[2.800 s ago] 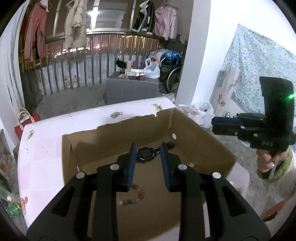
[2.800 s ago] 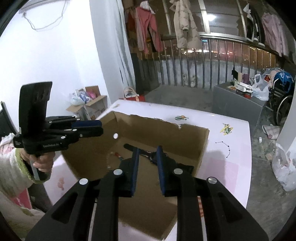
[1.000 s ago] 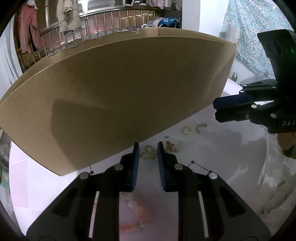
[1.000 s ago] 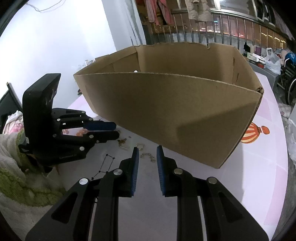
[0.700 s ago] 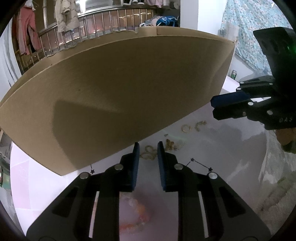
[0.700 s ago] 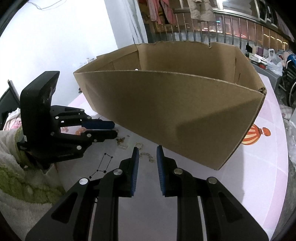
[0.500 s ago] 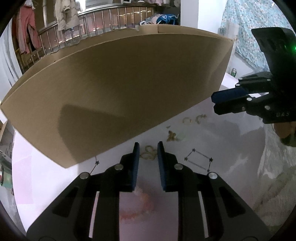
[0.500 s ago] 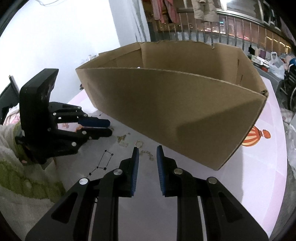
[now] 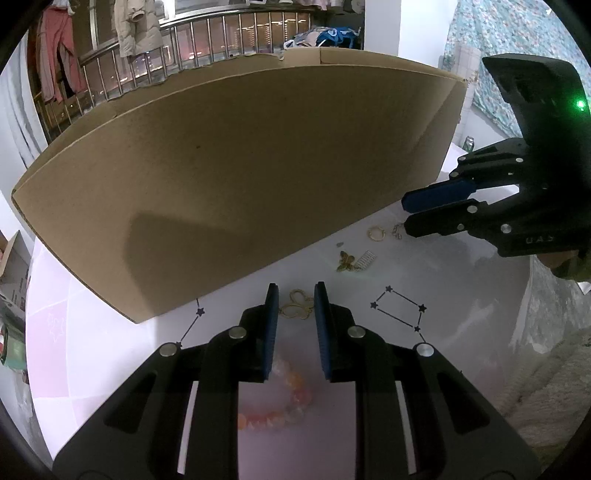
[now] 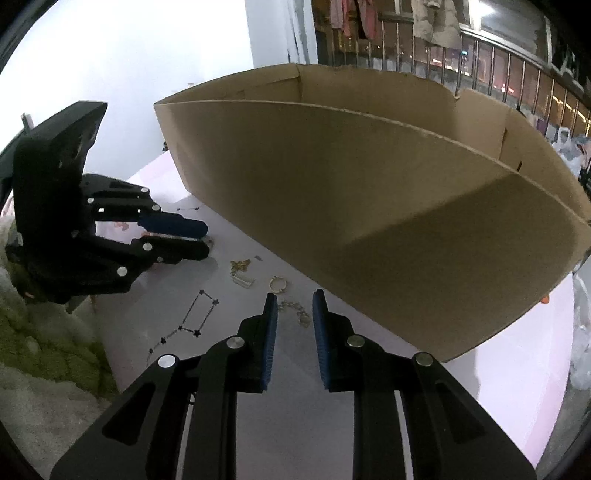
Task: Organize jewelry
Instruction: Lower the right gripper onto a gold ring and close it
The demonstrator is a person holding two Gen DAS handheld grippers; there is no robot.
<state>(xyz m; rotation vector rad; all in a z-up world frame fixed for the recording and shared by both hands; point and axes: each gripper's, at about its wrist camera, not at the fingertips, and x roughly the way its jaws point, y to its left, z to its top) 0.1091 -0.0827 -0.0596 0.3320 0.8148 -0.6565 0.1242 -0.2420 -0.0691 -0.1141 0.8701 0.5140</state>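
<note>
Small jewelry lies on the white table in front of a big cardboard box. My left gripper is open, low over a gold looped piece; a pink bead bracelet lies under its fingers. A gold butterfly charm, a small comb clip and a gold ring lie further right. My right gripper is open, just above a thin chain, with the ring and the butterfly charm beyond it. Both grippers are empty.
The box fills the middle of the table and blocks the far side. The table has printed star patterns. A fluffy cloth lies at the near edge. A balcony railing with hanging clothes stands behind.
Both grippers came down from above the open box to table level in front of it. In the last second they shifted slightly; the right gripper neared the chain. Both stayed open.
</note>
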